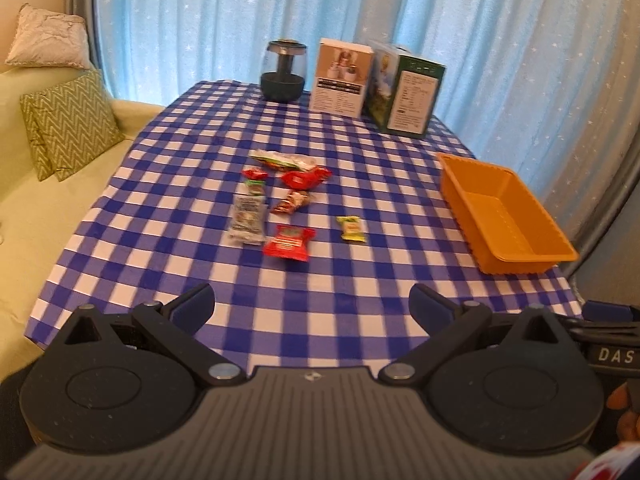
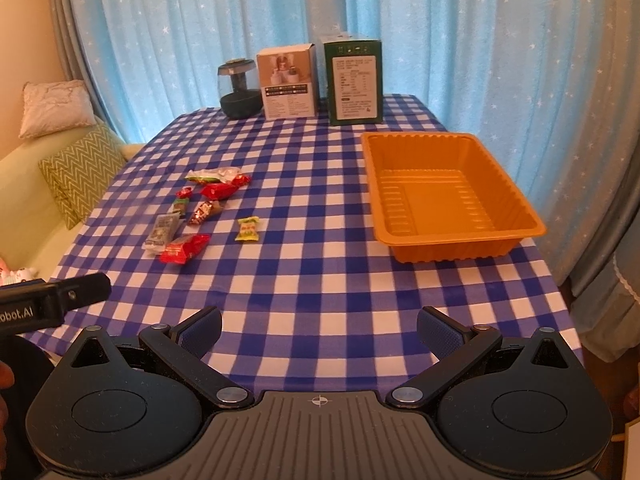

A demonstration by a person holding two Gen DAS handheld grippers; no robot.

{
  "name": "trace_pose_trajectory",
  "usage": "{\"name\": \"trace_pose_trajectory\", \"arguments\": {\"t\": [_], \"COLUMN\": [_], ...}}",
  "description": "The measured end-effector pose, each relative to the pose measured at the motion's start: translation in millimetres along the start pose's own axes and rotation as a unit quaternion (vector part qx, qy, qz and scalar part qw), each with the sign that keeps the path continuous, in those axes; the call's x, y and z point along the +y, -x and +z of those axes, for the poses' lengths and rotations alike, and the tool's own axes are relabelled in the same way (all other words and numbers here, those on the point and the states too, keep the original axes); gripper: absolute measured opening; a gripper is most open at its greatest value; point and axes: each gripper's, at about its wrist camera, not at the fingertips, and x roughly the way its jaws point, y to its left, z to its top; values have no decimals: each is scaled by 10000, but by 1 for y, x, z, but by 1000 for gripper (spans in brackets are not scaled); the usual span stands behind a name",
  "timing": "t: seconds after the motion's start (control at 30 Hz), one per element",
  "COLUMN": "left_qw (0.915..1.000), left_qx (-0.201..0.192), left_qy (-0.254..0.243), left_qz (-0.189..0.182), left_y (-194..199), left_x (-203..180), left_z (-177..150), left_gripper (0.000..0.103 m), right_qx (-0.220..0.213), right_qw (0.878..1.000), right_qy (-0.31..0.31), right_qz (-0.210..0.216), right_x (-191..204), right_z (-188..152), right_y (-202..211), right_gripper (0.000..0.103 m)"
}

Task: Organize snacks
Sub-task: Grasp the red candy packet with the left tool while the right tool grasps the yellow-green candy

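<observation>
Ahead of the wide-open fingers of the left gripper (image 1: 312, 304) lies the red snack packet (image 1: 289, 243), nearest of the loose snacks. The right gripper (image 2: 320, 328), also wide and holding nothing, faces the empty orange tray (image 2: 516, 216). Better to descend straight over the packet and close across its narrow side.

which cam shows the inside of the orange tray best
The right wrist view: it looks down into the orange tray, so the whole ribbed floor and all four walls show, with nothing inside. The left wrist view catches the tray obliquely at the right side, foreshortened, with its near wall hiding part of the floor.
</observation>
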Motion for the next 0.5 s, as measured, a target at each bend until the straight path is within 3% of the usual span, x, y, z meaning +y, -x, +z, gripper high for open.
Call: {"name": "trace_pose_trajectory", "arguments": {"t": [0.13, 0.33, 0.5], "left_qw": [10000, 9995, 9970], "left_qx": [20, 256, 530], "left_qy": [6, -179, -492], "left_qz": [57, -70, -274], "left_y": [-14, -57, -104], "left_x": [17, 31, 34], "left_z": [7, 19, 28], "left_gripper": [101, 86, 76], "right_qx": [39, 71, 77], "right_qw": [9998, 9989, 9985], "right_qy": [9, 86, 262], "right_qz": [183, 456, 485], "right_x": [8, 19, 25], "right_z": [4, 11, 21], "right_y": [-19, -58, -100], "right_gripper": [103, 102, 91]}}
